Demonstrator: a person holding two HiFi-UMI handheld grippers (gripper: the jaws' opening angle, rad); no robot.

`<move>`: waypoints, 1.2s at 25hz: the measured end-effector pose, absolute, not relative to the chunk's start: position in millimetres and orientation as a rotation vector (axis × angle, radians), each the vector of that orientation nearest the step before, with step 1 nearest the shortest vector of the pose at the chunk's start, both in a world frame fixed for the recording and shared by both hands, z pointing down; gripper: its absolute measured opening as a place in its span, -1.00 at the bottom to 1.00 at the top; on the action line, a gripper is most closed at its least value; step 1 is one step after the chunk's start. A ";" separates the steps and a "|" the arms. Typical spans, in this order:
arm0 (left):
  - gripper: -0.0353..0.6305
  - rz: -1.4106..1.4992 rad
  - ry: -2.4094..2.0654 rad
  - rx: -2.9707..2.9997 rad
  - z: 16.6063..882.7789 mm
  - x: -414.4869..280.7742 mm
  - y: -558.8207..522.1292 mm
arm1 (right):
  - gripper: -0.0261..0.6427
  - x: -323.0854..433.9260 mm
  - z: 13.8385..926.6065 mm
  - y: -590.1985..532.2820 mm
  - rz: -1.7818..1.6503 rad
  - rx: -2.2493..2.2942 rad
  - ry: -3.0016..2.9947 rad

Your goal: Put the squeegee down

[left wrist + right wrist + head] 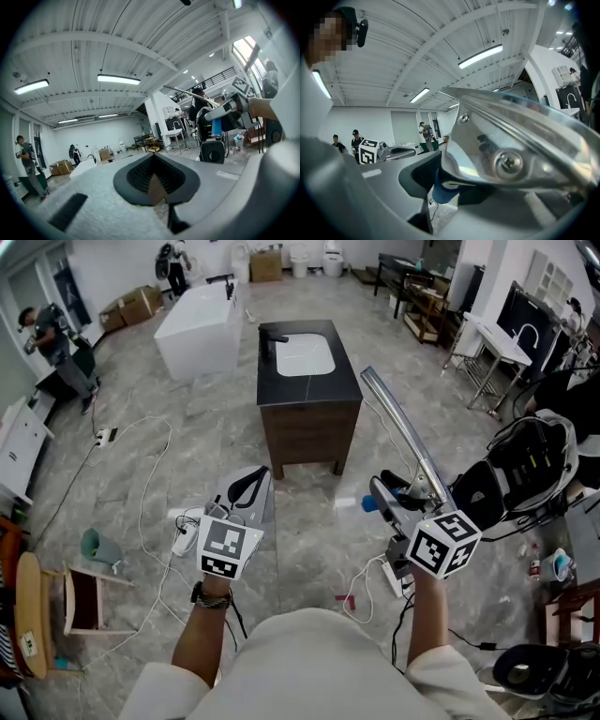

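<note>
While right gripper [386,495] fingers clamp the squeegee [403,430], left gripper [251,478] fingers together (empty), sink cabinet [309,432] ahead.

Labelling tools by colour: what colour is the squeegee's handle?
Blue; the squeegee handle shows best in the left gripper view.
</note>
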State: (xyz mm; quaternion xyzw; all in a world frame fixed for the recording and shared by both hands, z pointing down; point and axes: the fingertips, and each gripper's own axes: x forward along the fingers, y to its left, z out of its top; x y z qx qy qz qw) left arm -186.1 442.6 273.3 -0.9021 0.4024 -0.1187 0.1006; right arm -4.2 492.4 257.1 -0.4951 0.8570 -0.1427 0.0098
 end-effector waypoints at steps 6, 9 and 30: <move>-0.90 -0.356 1.210 -2.653 272.3 -172.8 440.6 | -0.59 7.6 259.9 491.0 -0.457 -1.518 2.685; -0.90 -0.352 1.215 -2.654 272.0 -162.9 440.4 | -0.59 16.8 260.5 489.2 -0.459 -1.507 2.686; -0.90 -0.369 1.234 -2.666 294.0 -122.8 431.0 | -0.59 62.2 289.9 477.6 -0.514 -1.498 2.688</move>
